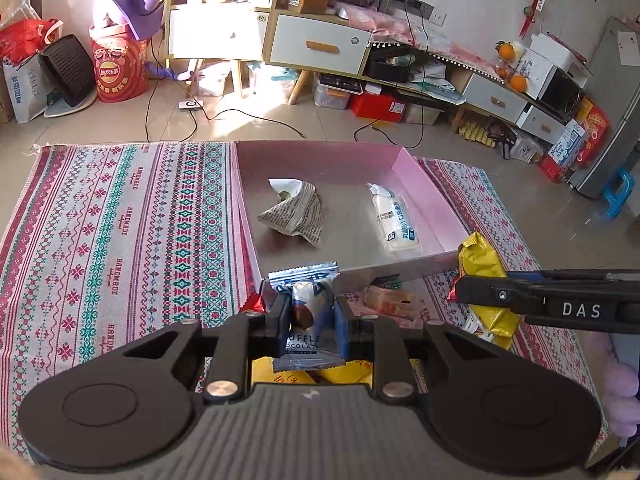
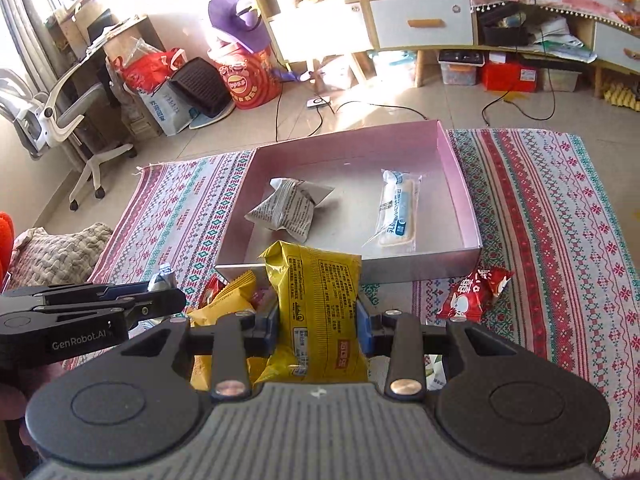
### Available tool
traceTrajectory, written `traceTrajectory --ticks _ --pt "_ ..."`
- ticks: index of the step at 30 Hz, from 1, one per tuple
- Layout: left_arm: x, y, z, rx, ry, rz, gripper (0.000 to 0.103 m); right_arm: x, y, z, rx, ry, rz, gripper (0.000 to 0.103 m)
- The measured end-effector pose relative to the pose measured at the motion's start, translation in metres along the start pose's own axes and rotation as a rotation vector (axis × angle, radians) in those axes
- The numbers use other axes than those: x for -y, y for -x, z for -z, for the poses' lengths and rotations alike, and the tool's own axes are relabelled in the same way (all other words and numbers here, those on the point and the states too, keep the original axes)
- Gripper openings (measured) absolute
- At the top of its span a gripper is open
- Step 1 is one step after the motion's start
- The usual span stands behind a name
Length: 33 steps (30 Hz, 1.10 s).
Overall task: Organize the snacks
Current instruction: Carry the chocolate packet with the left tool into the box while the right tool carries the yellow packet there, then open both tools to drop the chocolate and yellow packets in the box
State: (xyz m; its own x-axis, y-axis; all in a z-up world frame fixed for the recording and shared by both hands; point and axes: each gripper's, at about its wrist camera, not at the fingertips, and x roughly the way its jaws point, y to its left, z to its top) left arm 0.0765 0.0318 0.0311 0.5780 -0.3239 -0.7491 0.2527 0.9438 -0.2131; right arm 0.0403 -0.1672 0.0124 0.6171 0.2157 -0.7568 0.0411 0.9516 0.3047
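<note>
Two snack packets are held above the patterned cloth (image 1: 120,232), just short of the near wall of the pink box (image 2: 456,184). A silver truffle chocolate packet (image 1: 306,312) is clamped between the fingers of the left gripper (image 1: 308,316), and a yellow snack packet (image 2: 316,304) is pinched upright by the right gripper (image 2: 318,320). Inside the box, a crumpled text-printed white packet (image 1: 294,212) and a long clear-wrapped white bar (image 1: 394,220) are seen lying apart. A red packet (image 2: 472,292) is left on the cloth just outside the box's near wall, with more yellow packets (image 2: 224,304) piled beneath the grippers.
</note>
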Motion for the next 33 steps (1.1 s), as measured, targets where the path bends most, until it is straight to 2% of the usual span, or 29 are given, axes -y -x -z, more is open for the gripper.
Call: traceTrajectory --ticks 9,17,23,27,33 --pt "0.008 -0.035 -0.031 0.009 -0.022 0.049 0.028 0.021 -0.021 -0.034 0.052 -0.088 -0.004 0.034" --pt "0.012 -0.087 -0.040 -0.023 -0.068 0.087 0.028 0.027 -0.068 -0.066 0.054 -0.134 0.007 0.034" --pt "0.012 -0.109 -0.042 -0.056 -0.103 0.086 0.028 0.028 -0.095 -0.073 0.034 -0.141 -0.007 0.034" --pt "0.011 -0.120 -0.041 -0.079 -0.131 0.053 0.028 0.026 -0.104 -0.073 0.024 -0.140 -0.003 0.034" --pt "0.009 -0.123 -0.039 -0.078 -0.134 0.046 0.028 0.021 -0.111 -0.071 0.011 -0.104 0.027 0.034"
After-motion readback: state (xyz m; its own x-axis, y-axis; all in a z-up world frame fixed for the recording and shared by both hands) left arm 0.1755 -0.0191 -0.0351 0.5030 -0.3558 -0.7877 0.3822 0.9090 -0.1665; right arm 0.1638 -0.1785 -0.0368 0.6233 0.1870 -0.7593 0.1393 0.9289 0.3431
